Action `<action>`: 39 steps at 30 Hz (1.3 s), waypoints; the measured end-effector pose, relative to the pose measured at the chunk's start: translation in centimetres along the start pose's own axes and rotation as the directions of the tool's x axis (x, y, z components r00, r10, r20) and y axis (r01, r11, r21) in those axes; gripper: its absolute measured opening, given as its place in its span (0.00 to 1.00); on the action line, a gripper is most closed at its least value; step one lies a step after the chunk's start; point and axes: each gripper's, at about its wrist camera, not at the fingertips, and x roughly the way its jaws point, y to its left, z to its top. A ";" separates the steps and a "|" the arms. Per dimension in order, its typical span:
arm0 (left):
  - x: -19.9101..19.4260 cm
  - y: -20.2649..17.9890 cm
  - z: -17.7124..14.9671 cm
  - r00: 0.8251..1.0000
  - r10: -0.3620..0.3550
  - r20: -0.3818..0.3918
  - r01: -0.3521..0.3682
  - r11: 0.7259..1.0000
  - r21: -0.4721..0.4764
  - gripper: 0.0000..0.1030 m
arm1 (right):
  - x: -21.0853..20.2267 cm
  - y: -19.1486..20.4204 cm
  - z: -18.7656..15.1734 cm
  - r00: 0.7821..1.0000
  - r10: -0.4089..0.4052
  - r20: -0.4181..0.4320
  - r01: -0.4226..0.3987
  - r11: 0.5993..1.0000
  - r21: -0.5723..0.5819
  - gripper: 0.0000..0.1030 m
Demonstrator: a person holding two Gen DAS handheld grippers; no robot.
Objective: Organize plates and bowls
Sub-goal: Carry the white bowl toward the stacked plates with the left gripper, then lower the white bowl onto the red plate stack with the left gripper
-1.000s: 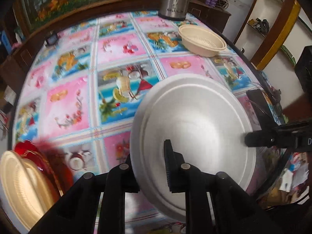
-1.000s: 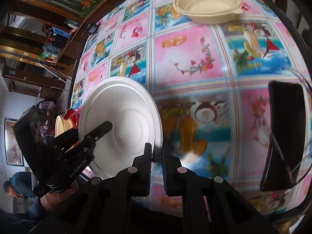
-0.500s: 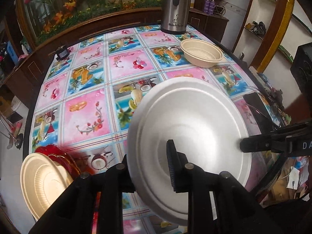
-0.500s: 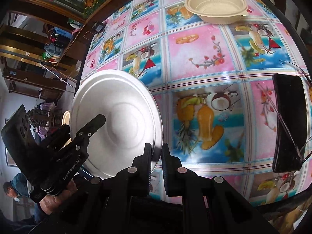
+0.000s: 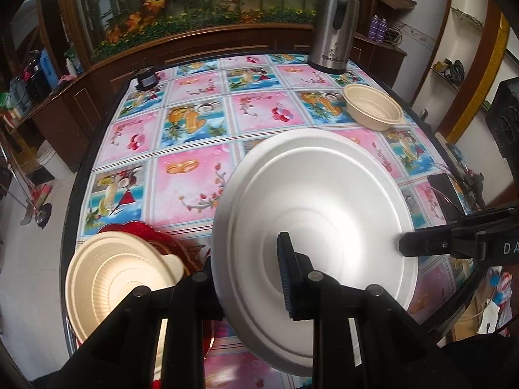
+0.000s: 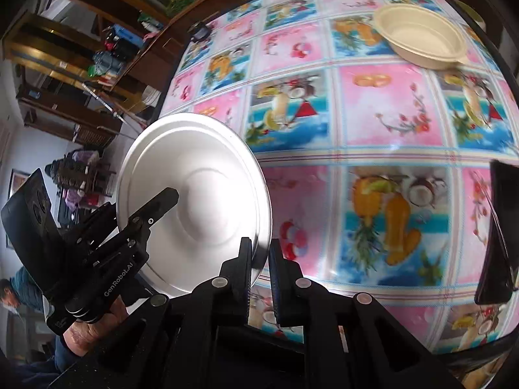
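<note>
A large white foam plate (image 5: 324, 201) hangs tilted above the table, held between both grippers. My left gripper (image 5: 248, 272) is shut on the plate's near-left rim, one finger over the top and one behind the edge. My right gripper (image 6: 259, 265) is shut on the plate's (image 6: 194, 194) opposite rim. A cream bowl (image 5: 373, 110) stands far right on the table. At the near-left corner a cream ribbed plate (image 5: 113, 278) lies on a red plate (image 5: 146, 230). The plate hides the left gripper's lower finger in the right wrist view.
A patterned pink and blue cloth (image 5: 194, 175) covers the table. A steel flask (image 5: 334, 42) stands at the far edge and a small black object (image 5: 146, 77) at the far left corner. A black phone (image 6: 499, 233) lies by the right edge. A hand (image 6: 87, 330) grips the left tool.
Both grippers have risen and drawn back with the white plate between them. The cream plate and red plate at the near left have come further into the left wrist view.
</note>
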 end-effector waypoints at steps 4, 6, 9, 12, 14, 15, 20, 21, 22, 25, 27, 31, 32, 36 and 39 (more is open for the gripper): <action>-0.7 1.5 -0.6 1.000 0.023 0.008 -0.022 0.999 -0.033 0.22 | 0.8 1.7 0.4 1.000 0.005 -0.010 -0.006 0.999 -0.043 0.11; -0.9 2.1 -0.9 0.999 0.031 0.009 -0.031 0.998 -0.048 0.22 | 1.1 2.2 0.6 1.000 0.009 -0.017 -0.010 0.998 -0.056 0.11; -1.1 3.0 -1.4 0.999 0.044 0.007 -0.044 0.997 -0.071 0.22 | 1.8 3.3 0.7 1.000 0.012 -0.029 -0.014 0.996 -0.083 0.11; -1.5 3.8 -1.9 0.998 0.057 0.008 -0.056 0.994 -0.091 0.22 | 2.2 4.1 0.7 0.999 0.010 -0.037 -0.014 0.994 -0.109 0.11; -1.8 4.3 -2.2 0.998 0.064 0.010 -0.062 0.992 -0.106 0.23 | 2.4 4.6 0.8 0.999 0.009 -0.040 -0.014 0.992 -0.122 0.11; -1.9 4.6 -2.4 0.998 0.069 0.012 -0.067 0.991 -0.114 0.23 | 2.5 4.9 0.8 0.999 0.009 -0.042 -0.014 0.991 -0.130 0.11; -2.6 5.8 -3.0 0.996 0.088 0.020 -0.084 0.985 -0.148 0.25 | 3.2 6.7 1.2 0.999 0.004 -0.049 -0.012 0.984 -0.178 0.11; -2.8 6.1 -3.1 0.996 0.090 0.023 -0.086 0.984 -0.157 0.25 | 3.3 7.0 1.3 0.999 0.004 -0.050 -0.013 0.983 -0.185 0.11; -2.9 6.4 -3.2 0.995 0.092 0.025 -0.087 0.982 -0.168 0.25 | 3.4 7.4 1.5 0.999 0.004 -0.052 -0.014 0.981 -0.191 0.11; -3.3 7.5 -3.5 0.995 0.094 0.031 -0.086 0.976 -0.202 0.27 | 3.9 8.3 1.7 0.998 0.007 -0.060 -0.019 0.978 -0.209 0.11; -3.6 8.1 -3.6 0.994 0.099 0.034 -0.090 0.972 -0.219 0.28 | 4.1 9.1 1.8 0.998 0.009 -0.065 -0.023 0.974 -0.224 0.11; -4.1 9.1 -3.8 0.993 0.111 0.045 -0.097 0.964 -0.246 0.28 | 4.7 10.3 2.0 0.997 0.012 -0.079 -0.032 0.968 -0.248 0.11; -4.2 9.2 -3.9 0.992 0.114 0.046 -0.099 0.963 -0.251 0.28 | 4.8 10.6 2.0 0.997 0.012 -0.081 -0.032 0.967 -0.254 0.11; -4.5 10.0 -3.9 0.991 0.124 0.049 -0.106 0.957 -0.271 0.28 | 5.0 11.5 2.3 0.997 0.011 -0.079 -0.032 0.961 -0.274 0.11; -4.7 10.4 -4.1 0.990 0.135 0.052 -0.115 0.952 -0.283 0.28 | 5.3 12.3 2.6 0.997 0.010 -0.082 -0.034 0.957 -0.288 0.11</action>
